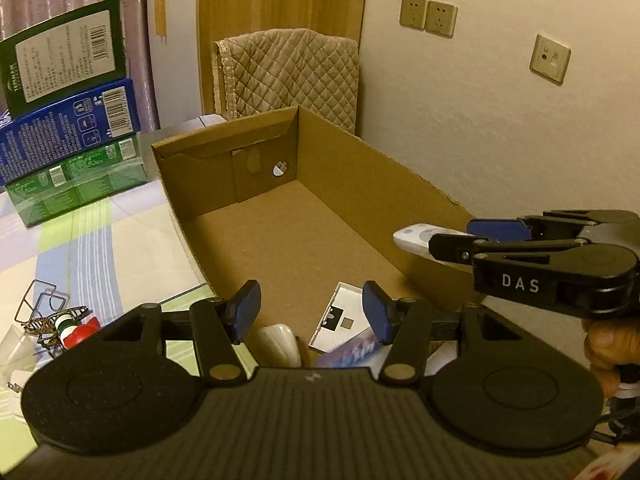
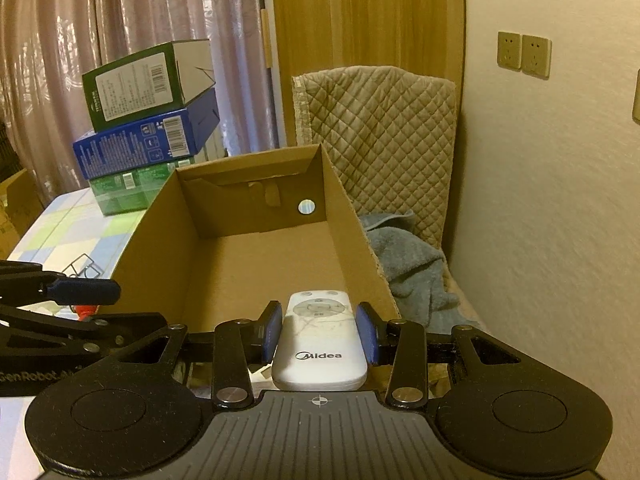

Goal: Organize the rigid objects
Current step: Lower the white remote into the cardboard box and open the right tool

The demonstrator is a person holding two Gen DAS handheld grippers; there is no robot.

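An open cardboard box (image 1: 360, 184) lies on the table, also in the right wrist view (image 2: 160, 248). My right gripper (image 2: 320, 336) is shut on a white Midea remote (image 2: 320, 344) and holds it over the box's near right corner; the remote's tip shows in the left wrist view (image 1: 412, 238) ahead of that gripper (image 1: 452, 240). My left gripper (image 1: 310, 312) is open and empty above the box's near end. Below it lie a white cup-like object (image 1: 280, 342) and a flat white and black package (image 1: 340, 324).
Three stacked cartons, green (image 1: 64, 56), blue (image 1: 68, 128) and green (image 1: 76, 180), stand at the back left. A metal wire item (image 1: 40, 306) and a small toy (image 1: 72, 326) lie on the checked tablecloth (image 1: 100, 248). A quilted chair (image 2: 380, 132) with a towel (image 2: 408, 264) stands by the wall.
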